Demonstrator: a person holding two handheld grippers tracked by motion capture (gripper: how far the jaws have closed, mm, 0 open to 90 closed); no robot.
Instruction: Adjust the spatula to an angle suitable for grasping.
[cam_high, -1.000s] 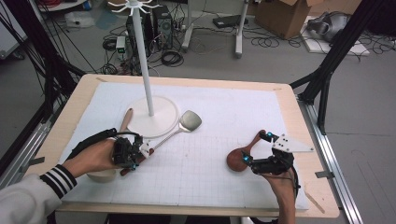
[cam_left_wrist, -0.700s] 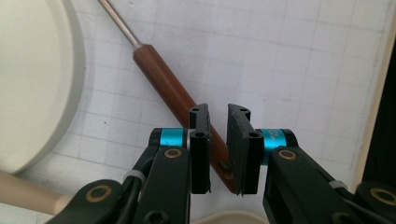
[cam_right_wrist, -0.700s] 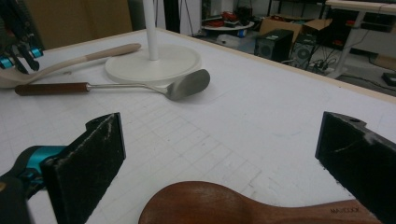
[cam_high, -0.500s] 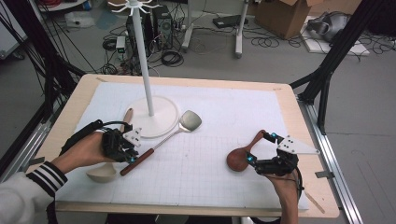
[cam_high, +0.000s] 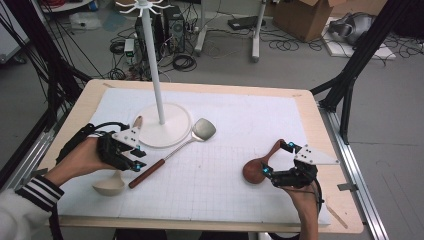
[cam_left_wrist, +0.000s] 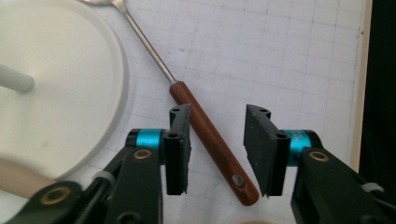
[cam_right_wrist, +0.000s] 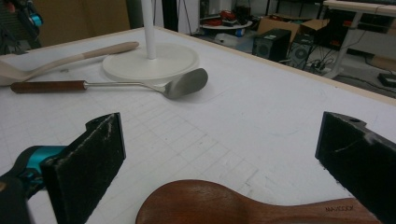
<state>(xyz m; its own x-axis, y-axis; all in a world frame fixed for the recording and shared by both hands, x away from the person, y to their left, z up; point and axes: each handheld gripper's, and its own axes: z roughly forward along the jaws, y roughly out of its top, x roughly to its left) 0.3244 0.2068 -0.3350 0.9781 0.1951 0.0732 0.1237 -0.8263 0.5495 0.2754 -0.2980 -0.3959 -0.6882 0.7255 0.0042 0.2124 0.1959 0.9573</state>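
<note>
Metal spatula (cam_high: 170, 152), wood handle: stiff, light, slick shaft; grip the handle. Left gripper (cam_left_wrist: 217, 144) at stand base's (cam_high: 165, 132) seven o'clock, jaws just opening, astride the handle without touching. Right gripper (cam_right_wrist: 224, 154) jaws wide apart over dark wooden spoon (cam_right_wrist: 243, 205).

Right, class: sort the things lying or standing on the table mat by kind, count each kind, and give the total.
Wooden spoons: 2 (dark brown spoon, pale spoon)
Metal spatula with red-brown wooden handle: 1
White hook stand: 1
Total: 4

Brown wood spoon (cam_right_wrist: 224, 203) btwn wide-apart fingers (cam_right_wrist: 88, 161).
</note>
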